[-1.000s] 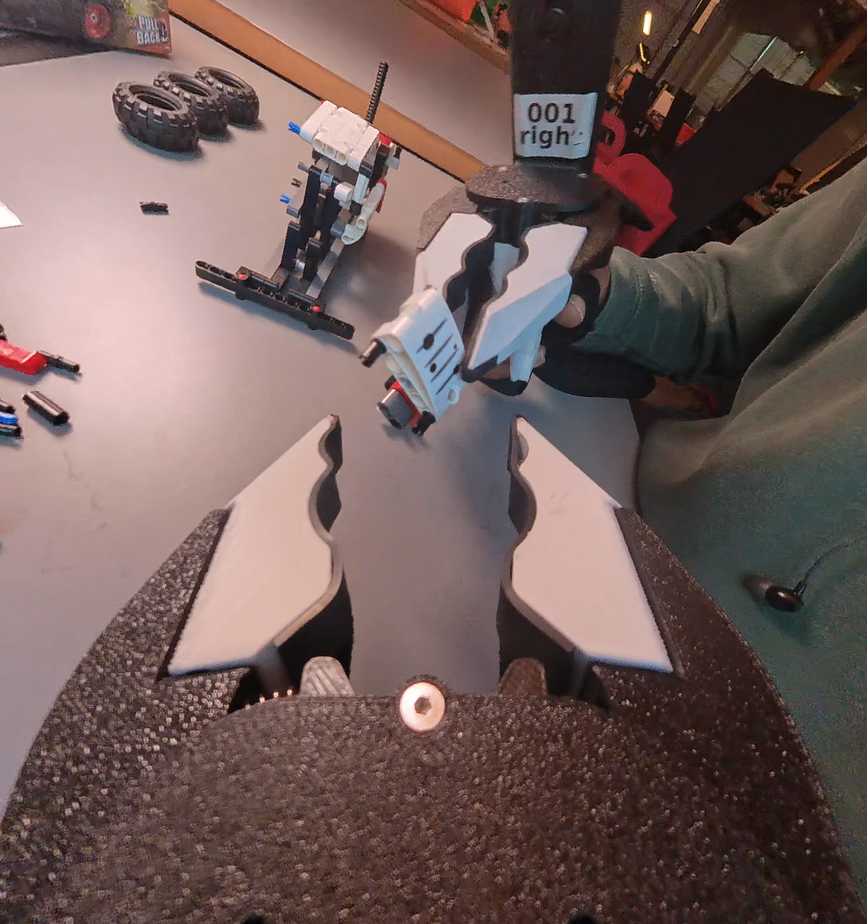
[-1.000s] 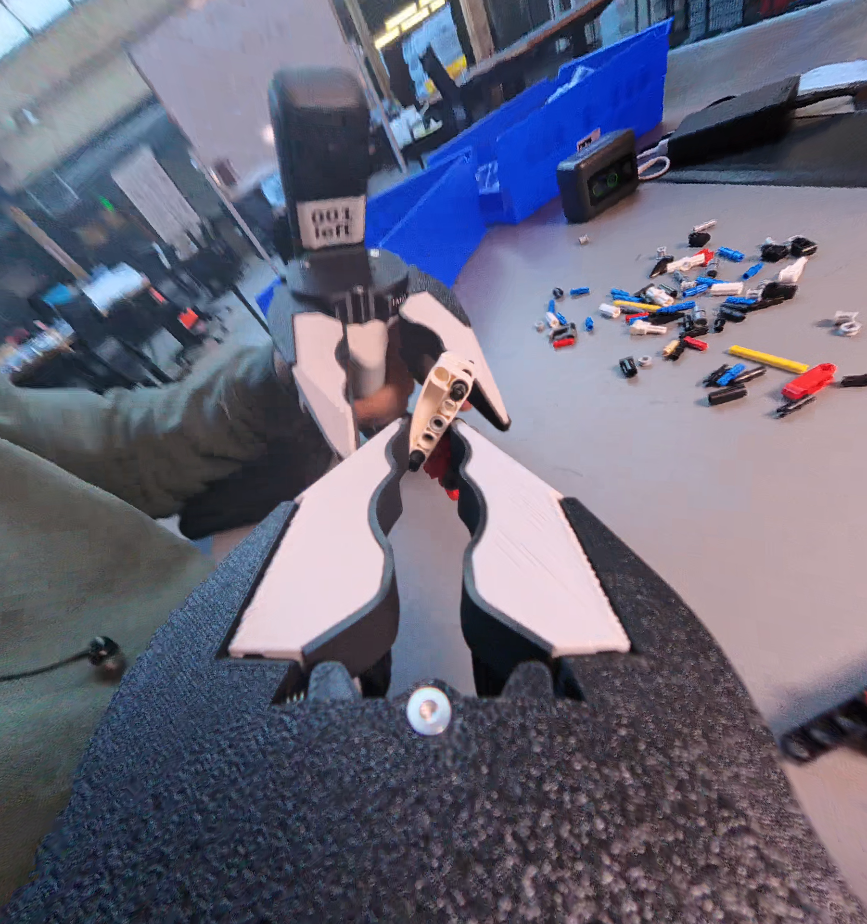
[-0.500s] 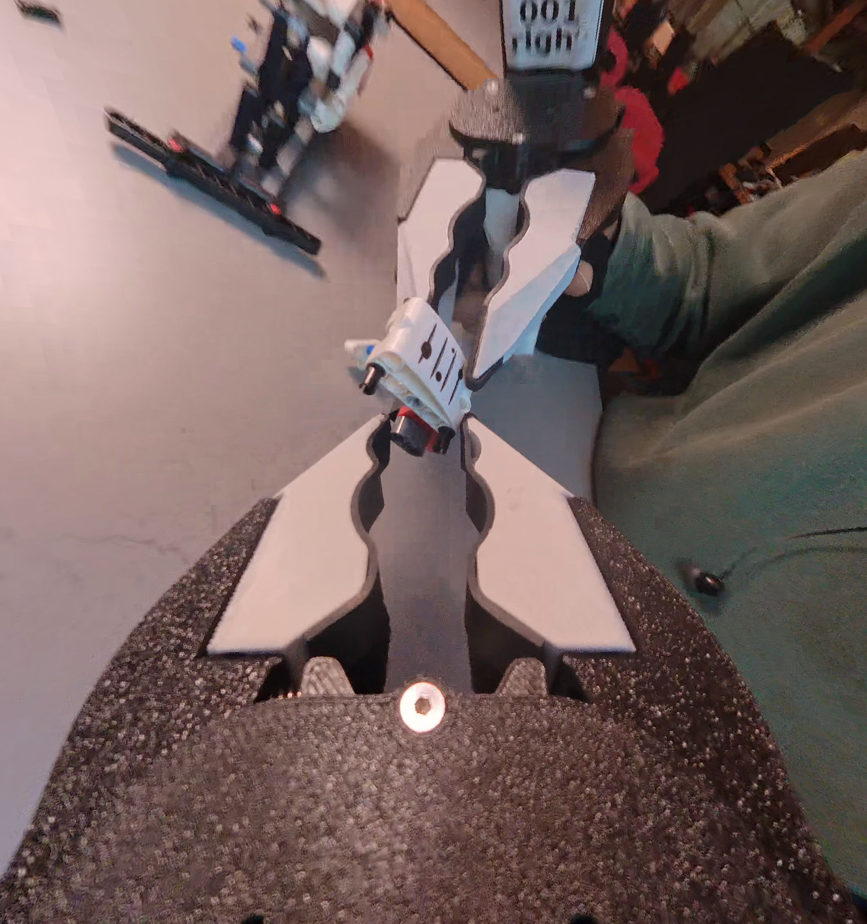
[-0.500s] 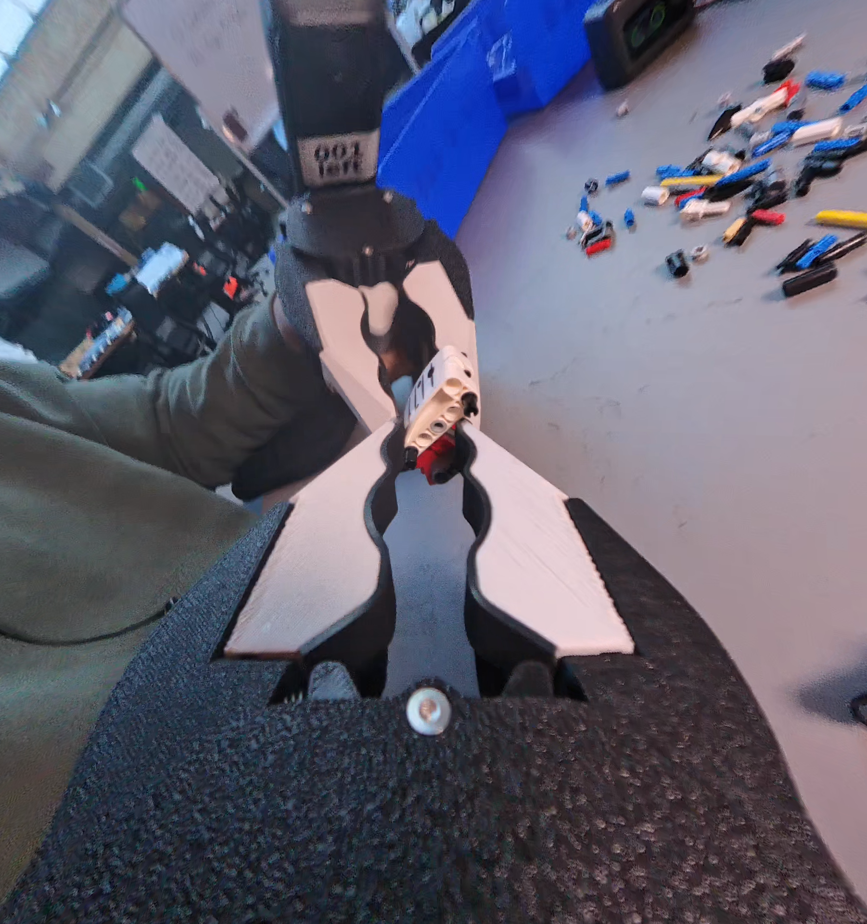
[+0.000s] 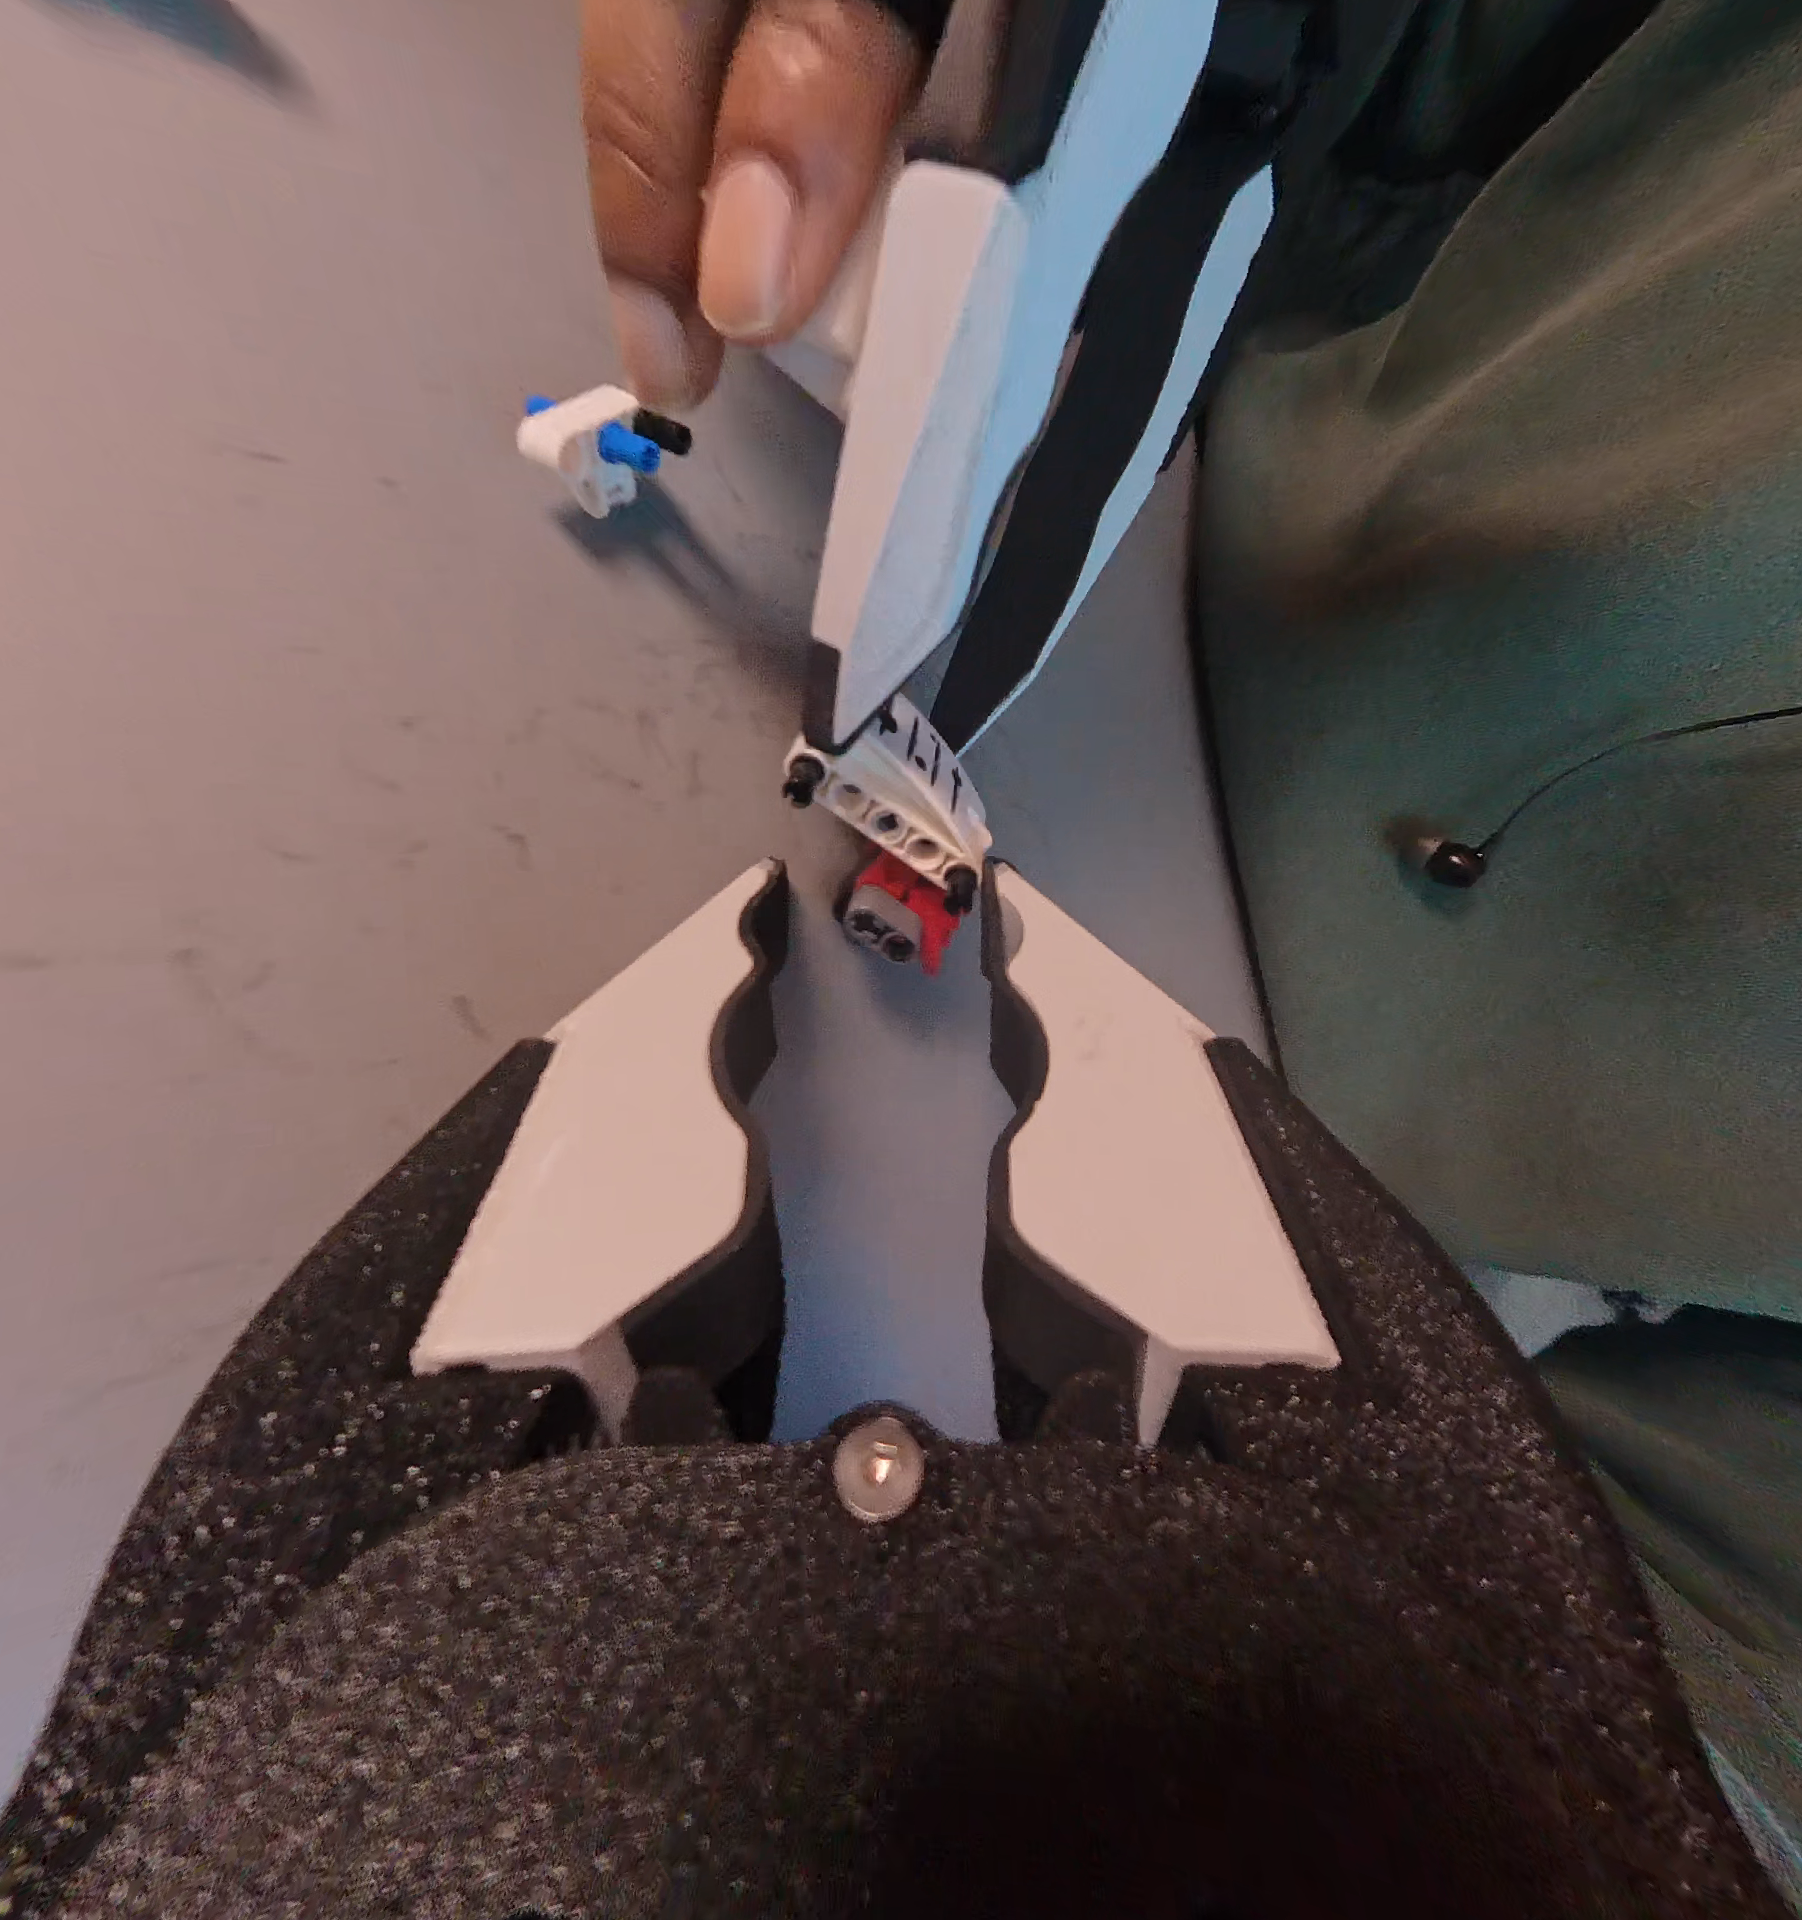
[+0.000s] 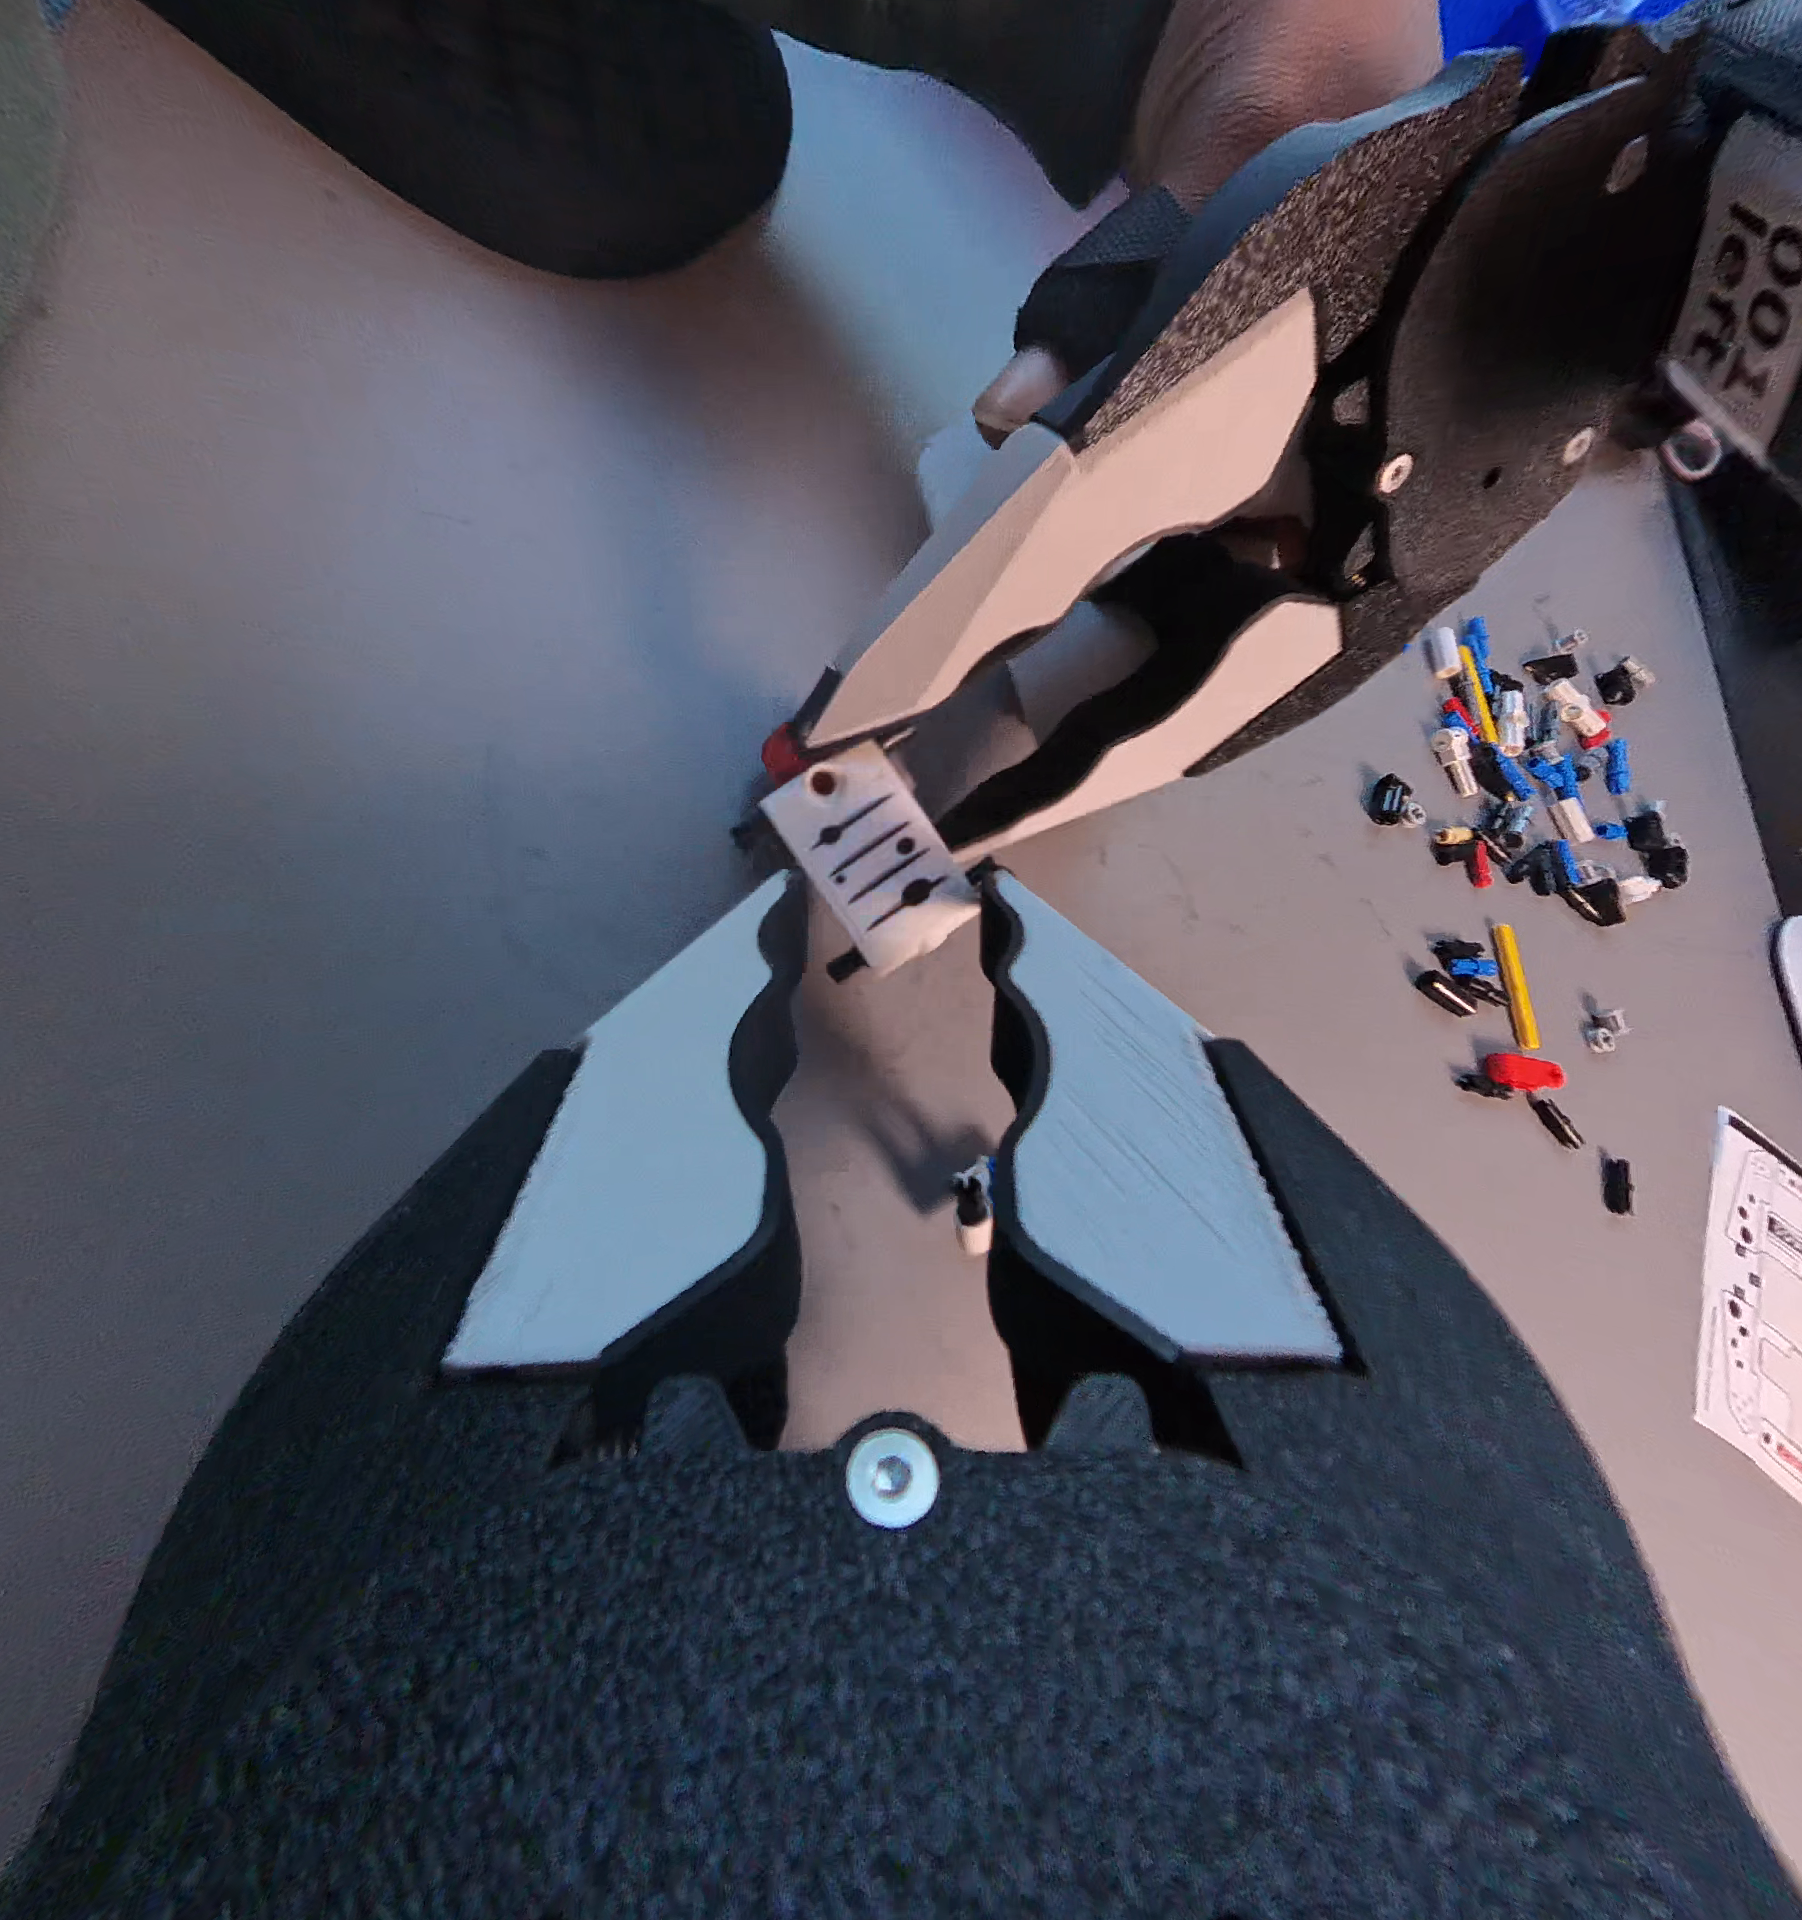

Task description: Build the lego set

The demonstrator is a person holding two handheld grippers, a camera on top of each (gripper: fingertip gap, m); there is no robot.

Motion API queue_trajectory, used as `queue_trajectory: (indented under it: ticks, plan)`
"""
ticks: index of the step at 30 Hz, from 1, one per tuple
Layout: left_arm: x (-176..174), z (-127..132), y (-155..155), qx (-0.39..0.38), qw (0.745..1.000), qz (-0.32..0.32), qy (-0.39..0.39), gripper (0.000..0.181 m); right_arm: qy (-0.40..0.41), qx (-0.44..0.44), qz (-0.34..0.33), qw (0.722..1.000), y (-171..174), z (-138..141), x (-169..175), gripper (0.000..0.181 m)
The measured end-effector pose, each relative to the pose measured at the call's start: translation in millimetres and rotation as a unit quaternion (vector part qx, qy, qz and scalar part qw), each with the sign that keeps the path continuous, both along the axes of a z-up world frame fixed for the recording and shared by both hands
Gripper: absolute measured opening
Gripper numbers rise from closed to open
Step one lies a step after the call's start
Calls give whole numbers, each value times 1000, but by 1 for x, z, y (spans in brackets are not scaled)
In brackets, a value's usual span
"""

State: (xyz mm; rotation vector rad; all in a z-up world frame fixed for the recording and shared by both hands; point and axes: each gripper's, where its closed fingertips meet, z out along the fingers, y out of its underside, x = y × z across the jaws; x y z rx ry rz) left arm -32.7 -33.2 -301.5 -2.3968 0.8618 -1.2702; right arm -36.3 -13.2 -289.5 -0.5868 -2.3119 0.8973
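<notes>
A small lego assembly, a white panel (image 5: 892, 805) with black markings on a red and grey part (image 5: 902, 914), is held just above the grey table (image 5: 253, 727). My right gripper (image 6: 886, 883) is shut on the white panel (image 6: 866, 868); in the left wrist view it (image 5: 902, 732) comes down from above. My left gripper (image 5: 881, 873) has its jaws partly closed around the red end, with a strip of table showing beside the left finger. In the right wrist view it (image 6: 876, 784) reaches in from the upper right, its tips at the red end (image 6: 781, 750).
A small white piece with blue and black pins (image 5: 575, 447) lies on the table under a person's fingers (image 5: 731, 208); it also shows in the right wrist view (image 6: 973, 1210). Loose lego parts (image 6: 1541, 769), a yellow axle (image 6: 1515, 987) and an instruction sheet (image 6: 1780, 1320) lie right. A green-sleeved body (image 5: 1499, 727) is close. Less than 4 cm separates the two grippers' tips. Both grippers' tips are roughly 20 cm from the yellow axle (image 6: 1515, 987).
My left gripper narrowed from wide open around the assembly's red end. Both grippers tipped down toward the table together. The small white and blue piece now lies on the table.
</notes>
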Motion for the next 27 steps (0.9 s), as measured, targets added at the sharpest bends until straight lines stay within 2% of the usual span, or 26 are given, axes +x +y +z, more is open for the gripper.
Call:
queue_trajectory:
  ticks: [4, 7, 11, 16, 18, 20, 24, 27]
  plan:
    - [-16, 8, 16, 83, 995, 60, 19, 45, -22, 24, -41, 999, 16, -10, -1, 26]
    - [-23, 11, 17, 150, 982, 101, 62, 48, -40, 14, -75, 996, 25, -10, -3, 26]
    - [-23, 1, 18, 217, 956, 133, 145, 49, -71, -3, -91, 993, 26, -13, -3, 26]
    - [-12, -6, 24, 225, 950, 143, 160, 46, -69, -39, -115, 990, 27, -7, -8, 27]
    - [-13, -9, 27, 210, 954, 152, 154, 36, -72, -59, -129, 987, 30, -4, -9, 27]
    - [-15, -9, 27, 191, 958, 164, 134, 36, -71, -68, -131, 986, 33, -2, -7, 29]
    - [-19, -8, 25, 172, 962, 175, 119, 38, -44, -38, -97, 994, 40, 5, 6, 35]
    - [-22, -7, 22, 168, 963, 173, 119, 45, -51, -6, -102, 993, 58, -2, 16, 35]
